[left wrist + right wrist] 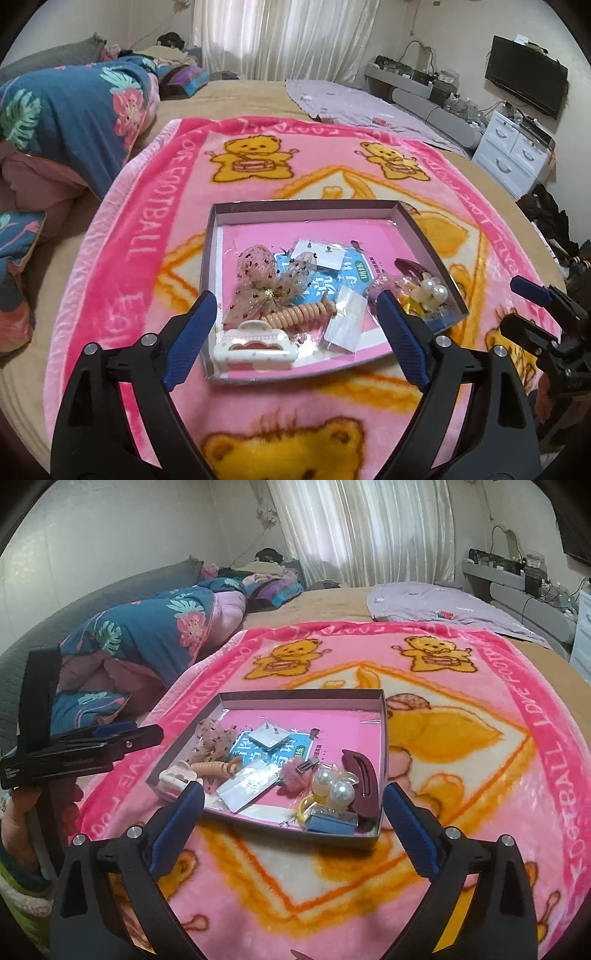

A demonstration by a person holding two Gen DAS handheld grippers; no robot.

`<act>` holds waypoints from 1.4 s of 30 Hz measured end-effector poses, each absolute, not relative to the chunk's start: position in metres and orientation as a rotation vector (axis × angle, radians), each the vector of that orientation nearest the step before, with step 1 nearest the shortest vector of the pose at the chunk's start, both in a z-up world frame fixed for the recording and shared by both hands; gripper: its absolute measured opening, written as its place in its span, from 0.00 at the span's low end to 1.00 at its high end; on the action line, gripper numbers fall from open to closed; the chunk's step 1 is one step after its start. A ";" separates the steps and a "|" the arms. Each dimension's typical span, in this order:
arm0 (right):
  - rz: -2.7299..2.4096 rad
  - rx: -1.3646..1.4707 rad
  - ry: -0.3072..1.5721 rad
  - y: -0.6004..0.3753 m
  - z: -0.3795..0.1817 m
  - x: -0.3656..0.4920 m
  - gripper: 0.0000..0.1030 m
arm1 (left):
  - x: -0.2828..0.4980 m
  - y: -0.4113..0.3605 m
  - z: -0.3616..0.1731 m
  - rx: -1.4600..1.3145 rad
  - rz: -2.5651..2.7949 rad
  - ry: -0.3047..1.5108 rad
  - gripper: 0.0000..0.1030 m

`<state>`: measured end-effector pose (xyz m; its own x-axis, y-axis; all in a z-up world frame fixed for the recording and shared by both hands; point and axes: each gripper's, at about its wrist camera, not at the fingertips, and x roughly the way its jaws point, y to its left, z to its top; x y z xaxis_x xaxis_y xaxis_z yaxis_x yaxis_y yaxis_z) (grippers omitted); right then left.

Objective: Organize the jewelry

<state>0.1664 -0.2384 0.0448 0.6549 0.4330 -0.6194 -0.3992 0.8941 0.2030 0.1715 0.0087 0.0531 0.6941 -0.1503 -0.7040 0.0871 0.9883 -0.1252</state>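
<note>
A: Where does the jewelry sit?

B: It lies in a shallow box [421,236] on a pink bear blanket [147,229] spread over the bed; the pieces crowd the near half of the box, and the far half shows only its pink lining.

A: And the two claws?

B: The left gripper [297,321] hangs over the near edge of the box with its blue fingers [192,332] spread wide, nothing between them; the right gripper [293,818] stands the same way at the box's near rim, fingers apart and bare.

A: What can be picked out in the box?

B: A mesh bow [269,284] with red specks sits toward the left; a white hair claw [255,349] lies at the near left corner, with a peach coil tie [299,314] just beyond it; a clear packet [347,325] rests beside them, over a blue printed card [354,273] whose writing is too small to read.

A: And the right side?

B: A pearl hair tie [334,786] lies against a dark red hair claw [360,775]; a pink pompom clip [295,773] sits just left of the pearls; a small blue box [328,823] fills the near right corner, partly under the pile; what lies beneath it cannot be made out.

A: Anything cut off?

B: From the left camera the right finger covers part of that corner; the right gripper shows there only at the frame edge.
</note>
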 end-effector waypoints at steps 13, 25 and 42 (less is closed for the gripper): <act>0.470 0.026 0.713 -0.236 0.047 0.137 0.94 | 0.128 0.014 0.059 -0.080 -0.118 0.776 0.91; 0.465 0.023 0.711 -0.237 0.049 0.120 0.94 | 0.104 0.017 0.057 -0.084 -0.108 0.782 0.91; 0.470 0.022 0.653 -0.236 0.064 0.092 0.95 | 0.070 0.014 0.058 -0.094 -0.081 0.748 0.91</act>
